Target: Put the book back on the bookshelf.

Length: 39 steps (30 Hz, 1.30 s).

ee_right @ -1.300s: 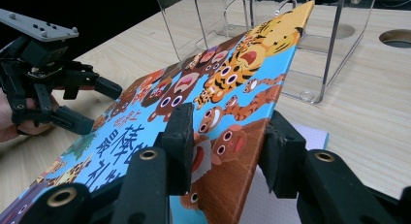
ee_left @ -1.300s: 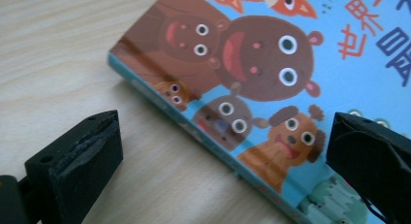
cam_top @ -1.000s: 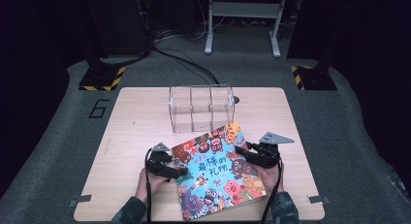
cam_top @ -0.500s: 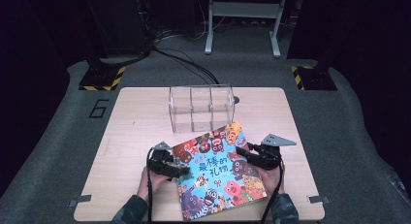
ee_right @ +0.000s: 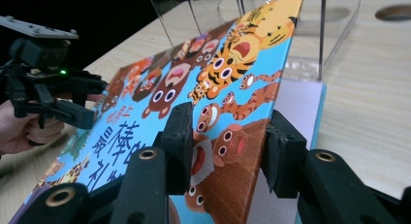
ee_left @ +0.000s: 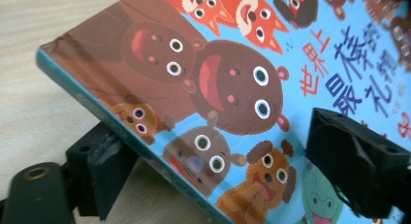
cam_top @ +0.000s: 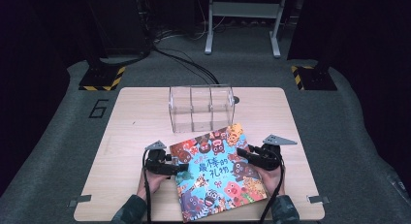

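Just before the clear box (cam_top: 201, 107), we pinch the book (cam_top: 218, 173) with left gripper (cam_top: 178, 168) and right gripper (cam_top: 244, 154); next, probably slotting it in upright.

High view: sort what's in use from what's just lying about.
In use:
- picture book
- left tool, gripping the book's spine edge
- right tool, gripping the front cover's edge

Just there:
- clear divided box, untouched behind the book
- table
- floor cables
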Each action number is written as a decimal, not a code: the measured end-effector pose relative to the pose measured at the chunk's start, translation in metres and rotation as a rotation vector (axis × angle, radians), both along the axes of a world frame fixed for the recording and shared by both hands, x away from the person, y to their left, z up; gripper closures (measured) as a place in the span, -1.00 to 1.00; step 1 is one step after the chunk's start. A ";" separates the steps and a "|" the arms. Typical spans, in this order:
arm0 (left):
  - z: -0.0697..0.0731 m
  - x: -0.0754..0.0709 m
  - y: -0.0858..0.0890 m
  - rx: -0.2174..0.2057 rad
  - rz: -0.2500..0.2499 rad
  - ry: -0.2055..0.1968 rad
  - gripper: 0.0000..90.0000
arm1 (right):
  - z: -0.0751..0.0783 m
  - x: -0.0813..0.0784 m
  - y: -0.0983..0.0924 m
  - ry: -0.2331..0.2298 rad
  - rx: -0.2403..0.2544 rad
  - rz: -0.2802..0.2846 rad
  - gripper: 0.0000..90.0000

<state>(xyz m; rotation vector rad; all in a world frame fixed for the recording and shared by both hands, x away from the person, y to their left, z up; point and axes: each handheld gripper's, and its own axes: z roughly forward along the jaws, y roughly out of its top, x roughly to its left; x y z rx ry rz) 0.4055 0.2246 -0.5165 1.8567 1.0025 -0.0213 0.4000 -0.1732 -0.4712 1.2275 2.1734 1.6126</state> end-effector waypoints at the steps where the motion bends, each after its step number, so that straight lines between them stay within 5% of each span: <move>1: 0.001 -0.001 0.000 -0.006 0.003 -0.003 -0.67 | 0.000 0.001 0.000 0.012 0.003 -0.002 0.32; 11: 0.020 -0.003 0.005 0.023 0.018 -0.058 -0.46 | 0.005 0.008 0.007 0.104 -0.054 -0.045 0.25; 16: 0.035 -0.005 0.002 -0.029 -0.018 -0.093 -0.26 | 0.005 0.012 0.013 0.157 -0.094 -0.045 0.19; 23: 0.048 -0.003 0.003 0.008 -0.021 -0.091 -0.20 | 0.013 0.014 0.018 0.160 -0.117 -0.051 0.19; 39: 0.090 -0.006 0.002 0.128 -0.044 -0.252 -0.11 | 0.041 0.020 0.026 0.076 -0.164 -0.078 0.17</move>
